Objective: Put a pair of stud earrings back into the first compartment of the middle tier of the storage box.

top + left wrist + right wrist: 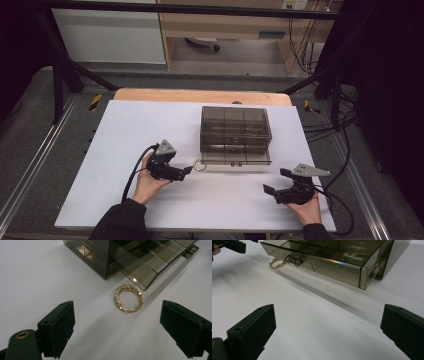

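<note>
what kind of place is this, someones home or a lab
Most likely a lab or recording rig, not a home: a black metal frame surrounds the white table, loose cables hang at the back, and a hand-held gripper is in use.

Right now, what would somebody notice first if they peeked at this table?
Probably the shiny gold bracelet, lying on the white table just off the corner of the smoky see-through box, whose bottom drawer is pulled out. The left gripper points at the bracelet with its jaws open, not touching it. The right gripper waits nearer the person, also open.

Gold chain bracelet (128, 299), coiled flat on the white table, just beside the smoky drawer's corner.
</note>
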